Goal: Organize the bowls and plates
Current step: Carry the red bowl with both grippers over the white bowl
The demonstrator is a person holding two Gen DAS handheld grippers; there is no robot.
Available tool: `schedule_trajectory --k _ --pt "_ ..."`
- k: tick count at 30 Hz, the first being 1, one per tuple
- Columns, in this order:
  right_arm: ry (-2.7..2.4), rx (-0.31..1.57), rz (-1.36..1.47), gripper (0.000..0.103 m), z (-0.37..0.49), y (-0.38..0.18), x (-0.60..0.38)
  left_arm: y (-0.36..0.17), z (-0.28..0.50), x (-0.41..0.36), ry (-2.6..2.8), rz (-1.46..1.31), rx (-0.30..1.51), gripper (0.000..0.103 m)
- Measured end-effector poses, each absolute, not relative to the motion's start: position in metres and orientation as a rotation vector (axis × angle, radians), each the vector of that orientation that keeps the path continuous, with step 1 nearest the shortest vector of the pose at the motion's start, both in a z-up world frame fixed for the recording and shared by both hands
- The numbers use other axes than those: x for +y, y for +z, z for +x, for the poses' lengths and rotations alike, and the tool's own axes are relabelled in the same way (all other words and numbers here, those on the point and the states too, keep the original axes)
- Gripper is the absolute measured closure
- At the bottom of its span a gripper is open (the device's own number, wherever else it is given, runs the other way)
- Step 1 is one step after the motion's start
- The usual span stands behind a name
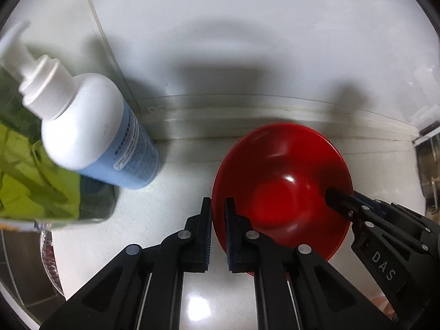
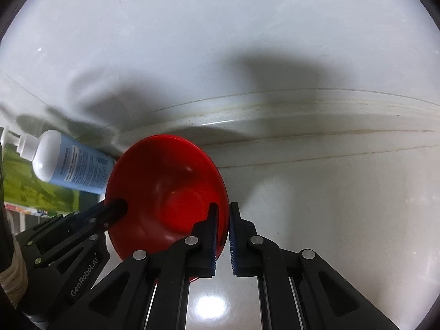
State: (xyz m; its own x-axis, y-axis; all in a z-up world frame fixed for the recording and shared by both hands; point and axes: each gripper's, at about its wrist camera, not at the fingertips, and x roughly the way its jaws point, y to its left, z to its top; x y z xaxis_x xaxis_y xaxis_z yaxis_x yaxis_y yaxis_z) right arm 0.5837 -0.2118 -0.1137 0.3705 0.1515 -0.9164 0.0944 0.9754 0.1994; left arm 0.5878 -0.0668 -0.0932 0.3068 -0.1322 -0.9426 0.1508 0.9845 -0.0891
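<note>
A glossy red bowl (image 1: 283,189) sits over the white counter, held between both grippers. My left gripper (image 1: 218,203) is shut on the bowl's left rim, one finger inside and one outside. My right gripper (image 2: 223,209) is shut on the bowl's right rim (image 2: 224,192) the same way. In the left wrist view the right gripper (image 1: 341,200) reaches over the bowl's right edge. In the right wrist view the left gripper (image 2: 112,209) reaches over the bowl's (image 2: 165,189) left edge. I cannot tell whether the bowl rests on the counter.
A white and blue pump bottle (image 1: 96,134) stands left of the bowl, also in the right wrist view (image 2: 71,162). A green and yellow container (image 1: 35,181) is beside it. A white wall (image 1: 247,41) rises right behind the counter. A metal object (image 1: 429,170) is at the far right.
</note>
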Motion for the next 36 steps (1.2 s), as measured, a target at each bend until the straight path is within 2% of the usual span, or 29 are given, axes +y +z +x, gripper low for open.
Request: schedule_trajectory --k 12,36 --pt "-0.015 1.104 0.199 0.094 0.517 -0.07 -0.216 -0.052 0.533 -0.067 -0.277 0.016 1.167 0.093" --pt "-0.196 1.009 0.285 0.094 0.343 -0.028 -0.275 -0.007 0.396 -0.15 -0.521 0.115 1.096 0.092"
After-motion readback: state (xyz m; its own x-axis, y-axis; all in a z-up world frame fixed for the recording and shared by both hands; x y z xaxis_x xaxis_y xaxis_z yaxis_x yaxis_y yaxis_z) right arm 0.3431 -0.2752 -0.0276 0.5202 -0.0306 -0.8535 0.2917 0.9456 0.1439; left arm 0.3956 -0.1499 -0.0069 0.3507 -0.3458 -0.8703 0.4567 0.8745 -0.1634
